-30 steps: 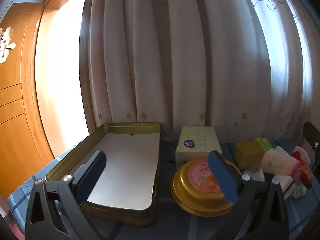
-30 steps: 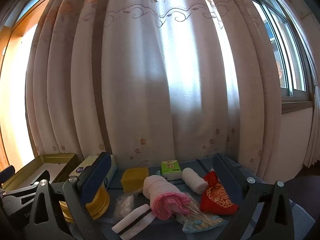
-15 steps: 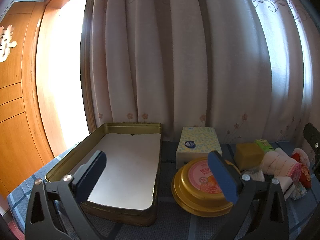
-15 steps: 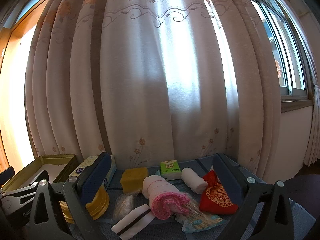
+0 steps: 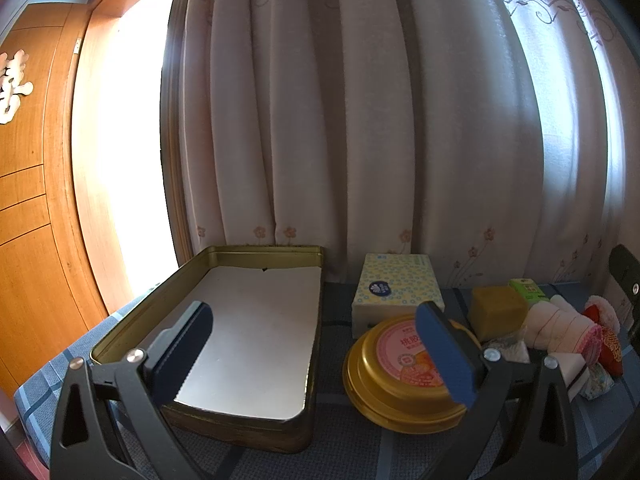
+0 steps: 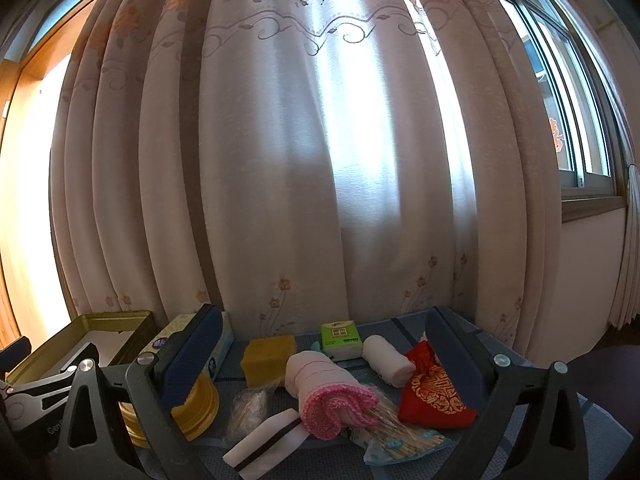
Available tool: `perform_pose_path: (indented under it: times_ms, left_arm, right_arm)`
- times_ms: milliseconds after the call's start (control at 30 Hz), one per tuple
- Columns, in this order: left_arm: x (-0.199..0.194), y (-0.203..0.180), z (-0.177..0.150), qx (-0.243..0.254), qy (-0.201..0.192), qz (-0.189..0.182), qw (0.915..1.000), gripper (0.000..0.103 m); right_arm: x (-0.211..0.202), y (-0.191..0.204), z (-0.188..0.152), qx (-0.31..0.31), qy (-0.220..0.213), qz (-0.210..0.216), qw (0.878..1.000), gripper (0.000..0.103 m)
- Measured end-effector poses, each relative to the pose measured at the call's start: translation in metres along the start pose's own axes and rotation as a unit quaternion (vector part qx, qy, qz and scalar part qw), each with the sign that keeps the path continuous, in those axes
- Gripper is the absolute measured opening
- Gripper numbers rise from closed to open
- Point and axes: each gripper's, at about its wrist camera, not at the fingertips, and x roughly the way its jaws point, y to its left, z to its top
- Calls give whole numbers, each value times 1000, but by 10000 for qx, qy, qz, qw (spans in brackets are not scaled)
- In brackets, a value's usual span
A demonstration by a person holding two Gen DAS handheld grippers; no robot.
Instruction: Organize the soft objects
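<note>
Nothing on the worktop had shifted since the earlier frames; only my left view had tilted slightly. Both the left hand-held gripper and right hand-held gripper stood spread and empty. Soft items clustered ahead of the right one: pink rolled towel, yellow sponge, red pouch. I judged I should pinch the towel mid-roll and carry it over the round gold tin into the open tin tray, probably clearing its rim.

Left tongs, right tongs: black triangular frames, silver screws, dark blue pads, serrated inner edge.
</note>
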Motion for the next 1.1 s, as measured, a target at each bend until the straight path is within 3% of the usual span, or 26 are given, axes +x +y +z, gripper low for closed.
perform_pose_path:
  times_ms: [1100]
  left_arm:
    - [-1,-1,-1,34,39,-1,10000,103]
  right_arm:
    - [-2,-2,0,138,-51,-13,9999,102]
